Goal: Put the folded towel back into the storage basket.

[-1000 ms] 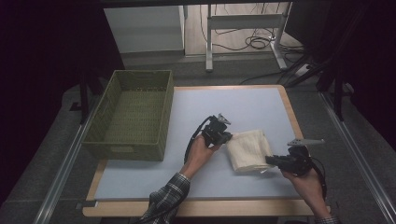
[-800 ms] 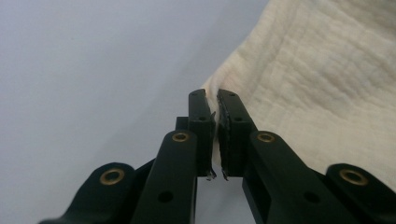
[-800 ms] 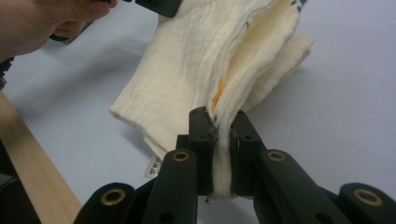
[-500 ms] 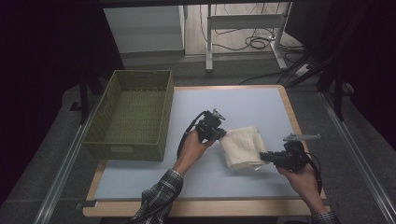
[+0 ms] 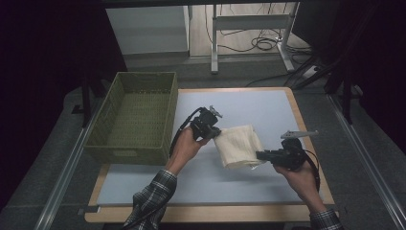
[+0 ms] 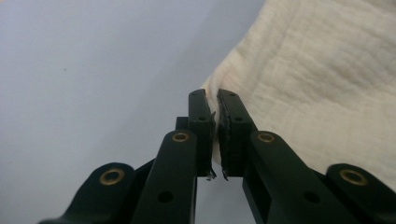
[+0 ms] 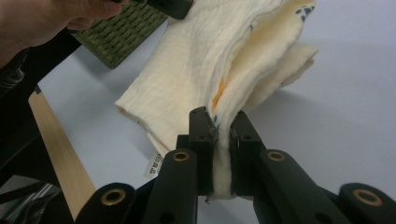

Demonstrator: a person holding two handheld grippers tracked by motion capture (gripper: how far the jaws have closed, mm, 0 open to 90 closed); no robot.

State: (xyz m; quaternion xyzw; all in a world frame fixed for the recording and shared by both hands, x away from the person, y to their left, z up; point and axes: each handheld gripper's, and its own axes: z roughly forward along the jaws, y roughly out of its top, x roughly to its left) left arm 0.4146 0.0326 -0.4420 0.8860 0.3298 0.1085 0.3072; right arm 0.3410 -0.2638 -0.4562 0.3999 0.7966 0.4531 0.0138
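Note:
A folded cream cloth (image 5: 238, 145) hangs between both grippers just above the pale blue table mat (image 5: 201, 179). My left gripper (image 5: 214, 134) is shut on the cloth's left corner; in the left gripper view the jaws pinch the cloth (image 6: 317, 93) edge at the left gripper (image 6: 212, 95) tips. My right gripper (image 5: 259, 155) is shut on the lower right edge of the folded layers. The right gripper view shows the cloth (image 7: 205, 70) clamped between the right gripper (image 7: 219, 116) jaws, with a small white label hanging below.
An empty green woven basket (image 5: 136, 115) stands on the table's left side, close to the left hand. The wooden table edge (image 5: 210, 213) runs along the front. Cables and a metal frame (image 5: 249, 28) lie on the floor behind the table.
Both grippers have carried the cloth leftward, toward the basket, and lifted it slightly. Both have stayed shut on the cloth.

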